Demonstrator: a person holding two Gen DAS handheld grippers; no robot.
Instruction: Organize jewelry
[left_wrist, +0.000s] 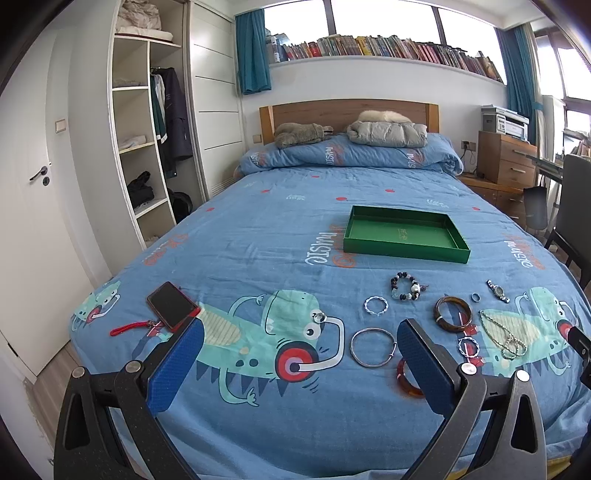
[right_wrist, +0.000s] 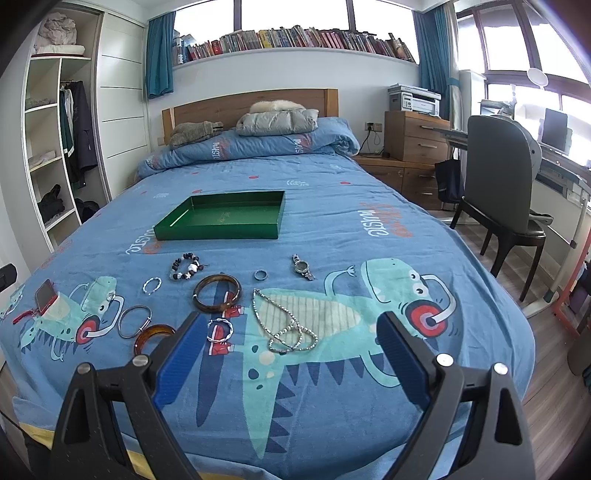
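Observation:
An empty green tray (left_wrist: 406, 249) (right_wrist: 218, 232) lies mid-bed. Jewelry lies on the blue bedspread in front of it: a beaded bracelet (left_wrist: 406, 287) (right_wrist: 185, 266), a dark brown bangle (left_wrist: 453, 314) (right_wrist: 217, 292), a silver bangle (left_wrist: 373, 347) (right_wrist: 135, 321), an amber bangle (left_wrist: 408, 380) (right_wrist: 153, 335), a silver chain necklace (left_wrist: 502, 334) (right_wrist: 282, 326), a watch (left_wrist: 498, 291) (right_wrist: 303, 267), a ring (left_wrist: 475, 296) (right_wrist: 260, 274) and two small twisted rings (left_wrist: 376, 305) (right_wrist: 220, 328). My left gripper (left_wrist: 299, 363) and right gripper (right_wrist: 288, 360) are both open and empty, above the bed's near edge.
A red phone (left_wrist: 173, 305) (right_wrist: 46, 294) with a red strap lies at the bed's left. A folded duvet and jackets sit at the headboard. A wardrobe and door stand left; a chair (right_wrist: 502, 184), desk and drawers stand right.

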